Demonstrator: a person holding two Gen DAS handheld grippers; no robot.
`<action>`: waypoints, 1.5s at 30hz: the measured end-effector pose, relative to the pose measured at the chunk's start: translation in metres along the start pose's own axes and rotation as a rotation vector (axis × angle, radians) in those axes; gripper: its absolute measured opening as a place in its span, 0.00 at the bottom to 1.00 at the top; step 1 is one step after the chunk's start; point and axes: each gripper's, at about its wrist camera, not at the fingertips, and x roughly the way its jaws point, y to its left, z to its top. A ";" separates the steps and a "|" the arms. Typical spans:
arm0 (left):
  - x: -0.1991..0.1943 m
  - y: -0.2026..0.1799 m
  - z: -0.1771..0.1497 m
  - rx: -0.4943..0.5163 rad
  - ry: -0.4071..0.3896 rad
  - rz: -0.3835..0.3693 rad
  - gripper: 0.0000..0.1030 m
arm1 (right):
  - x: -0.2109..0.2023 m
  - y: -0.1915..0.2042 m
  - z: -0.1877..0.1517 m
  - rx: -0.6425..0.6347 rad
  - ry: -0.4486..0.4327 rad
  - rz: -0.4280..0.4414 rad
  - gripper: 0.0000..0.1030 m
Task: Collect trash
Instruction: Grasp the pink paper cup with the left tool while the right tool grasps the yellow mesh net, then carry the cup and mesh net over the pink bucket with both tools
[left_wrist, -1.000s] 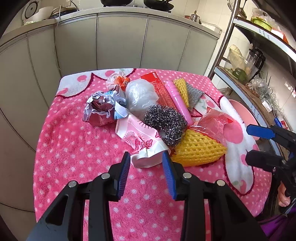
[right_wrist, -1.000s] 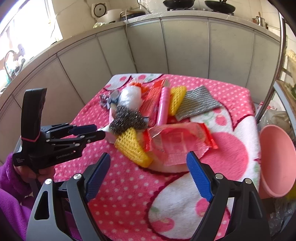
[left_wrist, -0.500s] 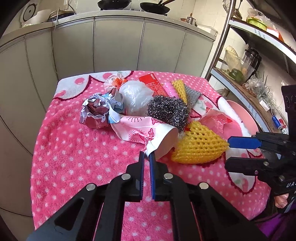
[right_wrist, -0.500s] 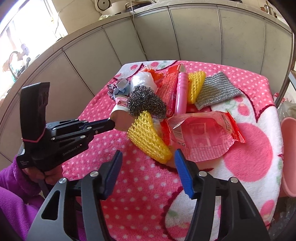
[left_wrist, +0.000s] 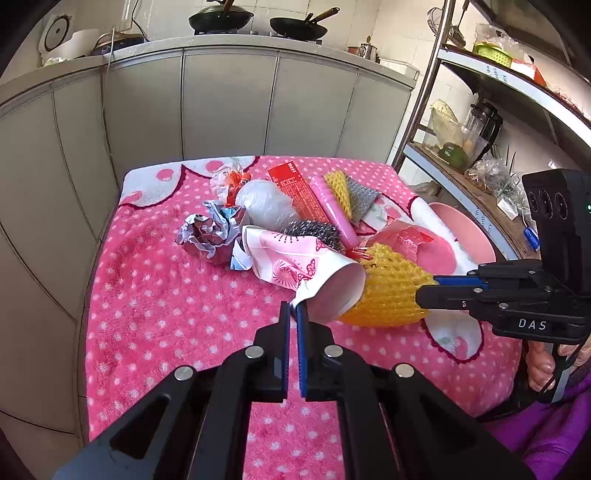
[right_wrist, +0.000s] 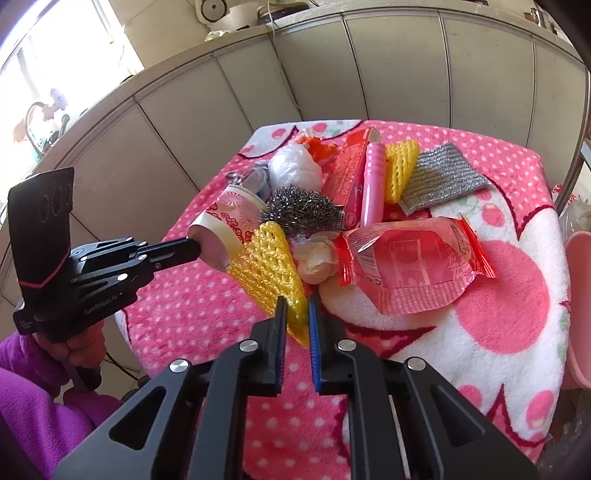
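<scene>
A pile of trash lies on the pink dotted blanket (left_wrist: 155, 295). My left gripper (left_wrist: 293, 308) pinches the rim of a pink floral paper cup (left_wrist: 295, 258), its jaws closing the last bit; the cup tilts up off the blanket. The right wrist view shows this left gripper (right_wrist: 192, 245) at the cup (right_wrist: 232, 218) mouth. My right gripper (right_wrist: 297, 304) is closing on the near corner of a yellow foam net (right_wrist: 266, 258), which sits between the pads and touches them. From the left wrist view, the right gripper (left_wrist: 424, 290) meets the net (left_wrist: 388, 291) from the right.
Around them lie a steel wool scourer (right_wrist: 303, 214), a red snack wrapper (right_wrist: 410, 266), crumpled tissue (right_wrist: 316, 258), a pink tube (right_wrist: 373, 184), a red box (left_wrist: 299, 192), crumpled foil (left_wrist: 210, 236) and a clear bag (left_wrist: 266, 206). A pink basin (left_wrist: 461, 232) and metal shelf rack (left_wrist: 424, 85) stand right.
Both grippers went from wide open to closed. The left one took the cup's rim and raised it. The right one moved in and closed around the yellow net's corner.
</scene>
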 end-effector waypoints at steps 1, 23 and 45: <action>-0.004 -0.001 0.000 0.003 -0.005 -0.004 0.03 | -0.005 0.001 -0.002 -0.003 -0.007 0.000 0.11; -0.021 -0.098 0.051 0.136 -0.123 -0.089 0.03 | -0.120 -0.096 -0.040 0.245 -0.253 -0.195 0.11; 0.145 -0.287 0.100 0.398 0.056 -0.297 0.03 | -0.129 -0.253 -0.075 0.530 -0.290 -0.548 0.11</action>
